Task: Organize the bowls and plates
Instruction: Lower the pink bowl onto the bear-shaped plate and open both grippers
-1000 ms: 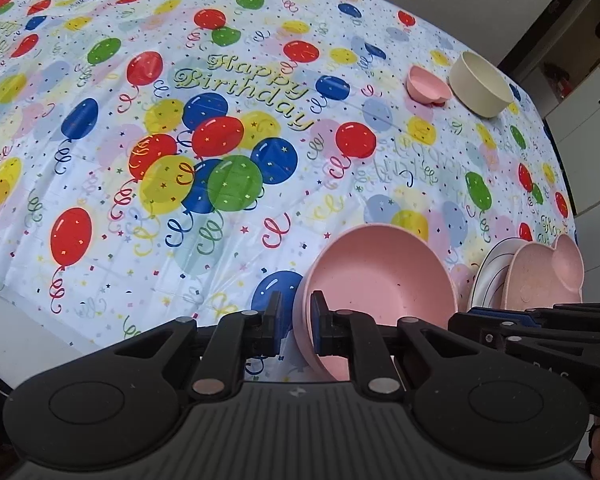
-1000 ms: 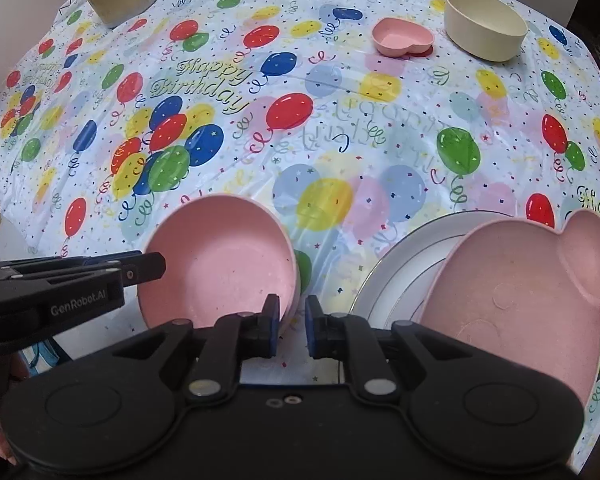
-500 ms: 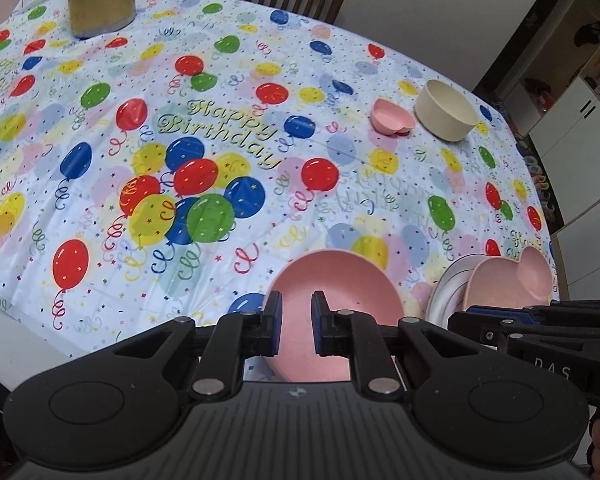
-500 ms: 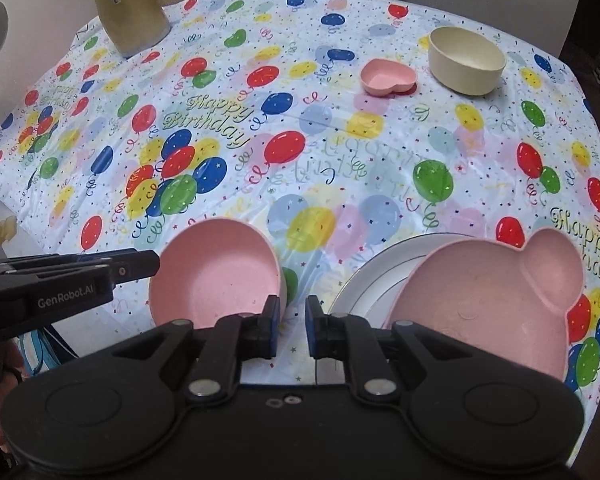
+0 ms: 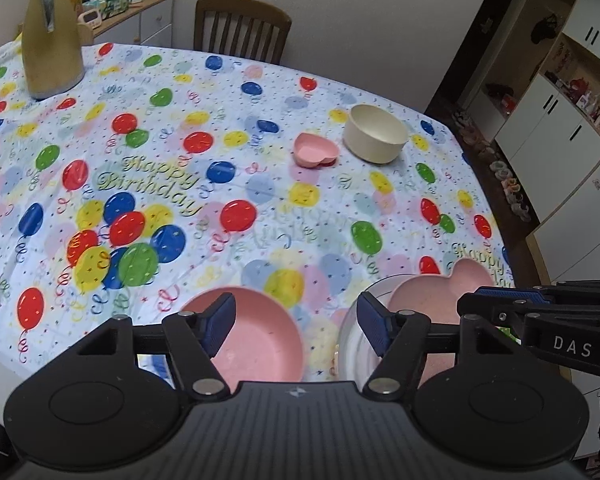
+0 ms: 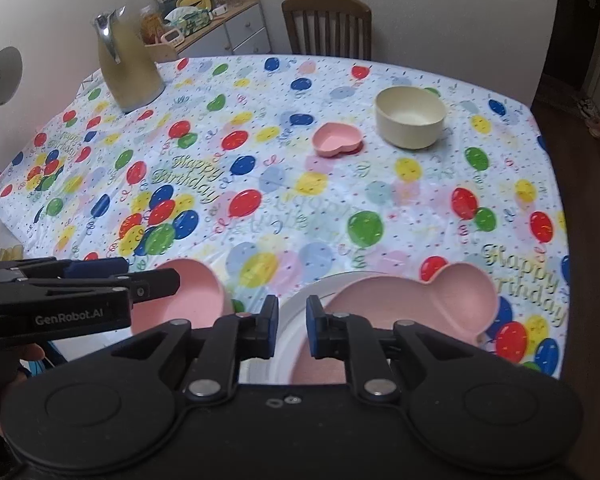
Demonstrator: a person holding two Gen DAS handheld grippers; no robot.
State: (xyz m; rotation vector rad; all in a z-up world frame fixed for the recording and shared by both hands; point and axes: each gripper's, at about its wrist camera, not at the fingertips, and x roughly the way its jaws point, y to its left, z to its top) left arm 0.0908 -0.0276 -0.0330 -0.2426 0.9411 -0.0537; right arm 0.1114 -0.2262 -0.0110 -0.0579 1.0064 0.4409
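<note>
A round pink bowl [image 5: 260, 344] [image 6: 196, 296] lies flat on the balloon tablecloth at the near edge. Above it my left gripper [image 5: 296, 326] [image 6: 152, 274] has its jaws opening, with nothing between the pads. To the right, a pink bear-shaped plate [image 5: 428, 292] [image 6: 420, 300] rests on a white plate [image 5: 350, 344] [image 6: 300, 308]. My right gripper [image 6: 292, 330] [image 5: 472, 300] hovers over that plate's near rim, shut and holding nothing. A cream bowl [image 5: 376, 134] [image 6: 410, 116] and a pink heart dish [image 5: 314, 152] [image 6: 336, 140] sit at the far right.
A tall yellow jug [image 5: 52, 40] [image 6: 128, 64] stands at the table's far left corner. A wooden chair [image 5: 240, 28] [image 6: 326, 26] is behind the table, with a cluttered sideboard [image 6: 204, 24] beside it. The table edge drops off on the right to a dark floor.
Both grippers have risen and pulled back, so more of the table and room shows. The left jaws went from shut to wide apart. The pink bowl, tilted at first, lies flat.
</note>
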